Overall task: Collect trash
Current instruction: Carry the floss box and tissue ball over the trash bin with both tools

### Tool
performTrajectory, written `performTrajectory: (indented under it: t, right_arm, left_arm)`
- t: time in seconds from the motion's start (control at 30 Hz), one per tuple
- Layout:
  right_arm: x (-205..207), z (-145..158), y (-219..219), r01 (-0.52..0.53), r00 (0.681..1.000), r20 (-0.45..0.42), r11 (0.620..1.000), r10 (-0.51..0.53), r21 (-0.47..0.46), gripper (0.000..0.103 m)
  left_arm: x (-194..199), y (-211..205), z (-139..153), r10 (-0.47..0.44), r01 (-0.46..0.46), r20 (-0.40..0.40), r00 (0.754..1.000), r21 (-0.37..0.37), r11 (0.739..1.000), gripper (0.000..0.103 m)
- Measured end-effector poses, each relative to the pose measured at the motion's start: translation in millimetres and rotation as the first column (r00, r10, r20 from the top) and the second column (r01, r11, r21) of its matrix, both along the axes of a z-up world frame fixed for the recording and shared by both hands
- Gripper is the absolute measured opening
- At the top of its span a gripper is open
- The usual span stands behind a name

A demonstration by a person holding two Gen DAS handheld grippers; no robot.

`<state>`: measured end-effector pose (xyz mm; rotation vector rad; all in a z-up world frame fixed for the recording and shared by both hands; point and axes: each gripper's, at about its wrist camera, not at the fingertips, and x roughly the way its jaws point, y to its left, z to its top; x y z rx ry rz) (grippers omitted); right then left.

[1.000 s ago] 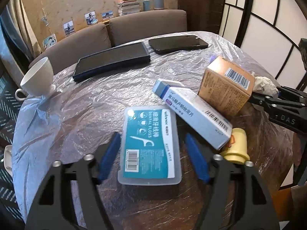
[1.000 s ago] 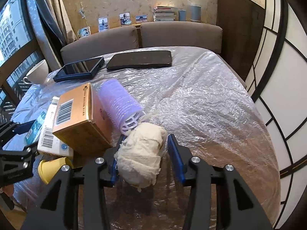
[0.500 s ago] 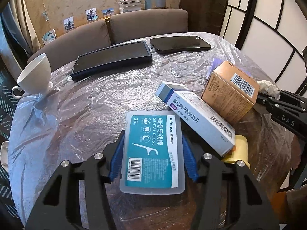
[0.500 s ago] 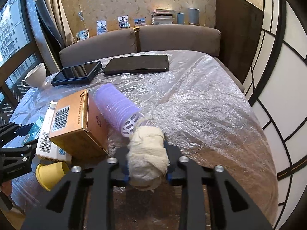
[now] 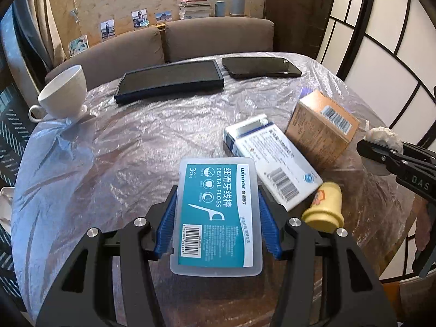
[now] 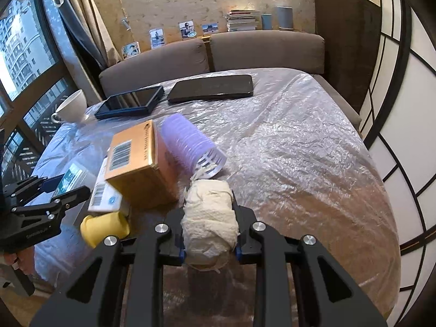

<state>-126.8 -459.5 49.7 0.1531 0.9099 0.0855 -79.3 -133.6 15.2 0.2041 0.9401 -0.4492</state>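
Crumpled tissue wad (image 6: 209, 219) now pinched by right tool (image 6: 209, 234), dental floss box (image 5: 216, 219) clamped by left tool (image 5: 216, 224) after closing; ready for lifting.

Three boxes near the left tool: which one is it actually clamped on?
The clear-lidded teal dental floss box, pinched between the left tool's blue pads. The blue-and-white carton and orange carton lie untouched beyond it.

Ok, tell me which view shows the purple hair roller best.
The right wrist view: the purple hair roller lies in full sight beside the orange box. The left wrist view shows only a purple sliver behind that box.
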Motion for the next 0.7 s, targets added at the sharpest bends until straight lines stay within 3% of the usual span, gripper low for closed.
performTrajectory:
  t: [0.7]
  right_arm:
    - [-50.2, 9.1, 31.5, -0.123, 0.991, -0.039, 0.991, 0.125, 0.051, 0.024]
  left_arm:
    - [-50.7, 21.6, 10.8, 0.010, -0.010, -0.021, 1.000, -0.033, 0.999, 0.055]
